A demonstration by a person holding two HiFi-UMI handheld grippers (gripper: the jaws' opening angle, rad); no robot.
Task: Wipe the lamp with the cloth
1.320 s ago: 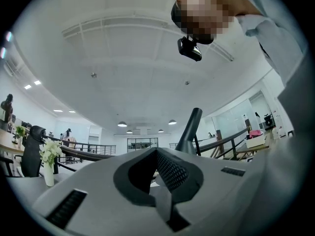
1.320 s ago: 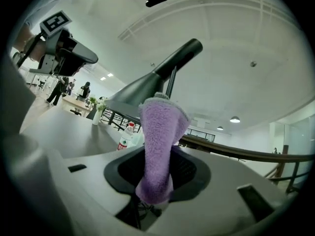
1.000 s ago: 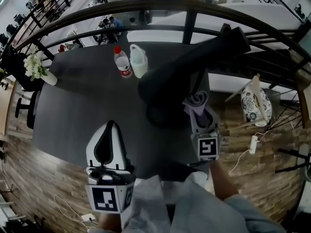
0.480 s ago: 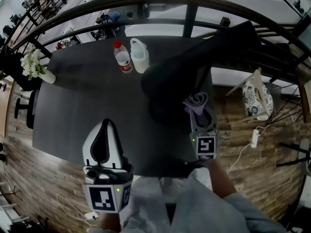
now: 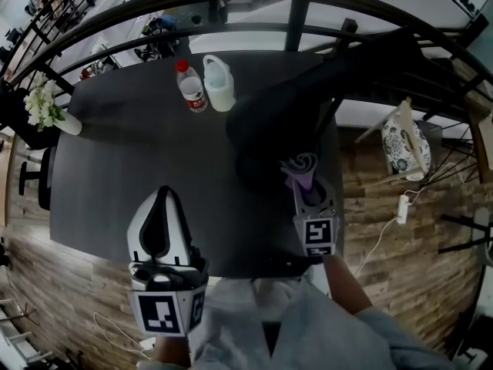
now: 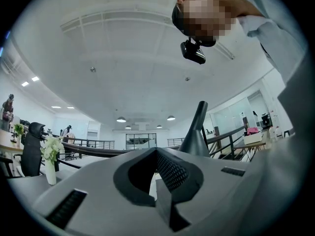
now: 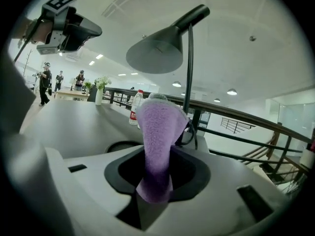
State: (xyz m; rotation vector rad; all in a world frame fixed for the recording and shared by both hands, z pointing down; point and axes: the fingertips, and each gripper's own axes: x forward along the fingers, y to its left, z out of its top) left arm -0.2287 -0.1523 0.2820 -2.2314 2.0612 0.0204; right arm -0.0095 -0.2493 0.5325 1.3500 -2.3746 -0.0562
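While the purple cloth (image 7: 157,132) is clamped between the jaws of the right tool (image 7: 153,195), no contact with the lamp (image 5: 285,106) is seen. The cloth sticks up out of the jaws as a folded tuft, just on the person's side of the lamp, low, near its base (image 7: 118,145). In the right gripper view the shade (image 7: 155,53) is seen above and beyond the tuft, apart from it. The left tool (image 5: 162,195) is held well left of the lamp and nearer the person, over the desk (image 5: 115,153). Its jaws are together with nothing between them.

Step judged: approach, wiping not yet started.

How it should be done:
- Clamp to be held firm. Only the free tuft should be laid on the shade, never the hard tips of the tool.
- Tuft to be raised to the shade and drawn along the cone in long overlapping passes, then down the thin stem (image 7: 190,82) and over the base.
- Pressure to be kept light. The shade is carried on a thin stem, so swing or tipping is likely under a sideways push. The base could be steadied with the left tool; 1 contact point should be enough.
- Bottle (image 5: 189,91) and jug (image 5: 219,85) stand behind and left of the lamp, near it. Strokes on that side should be shortened to avoid a knock.
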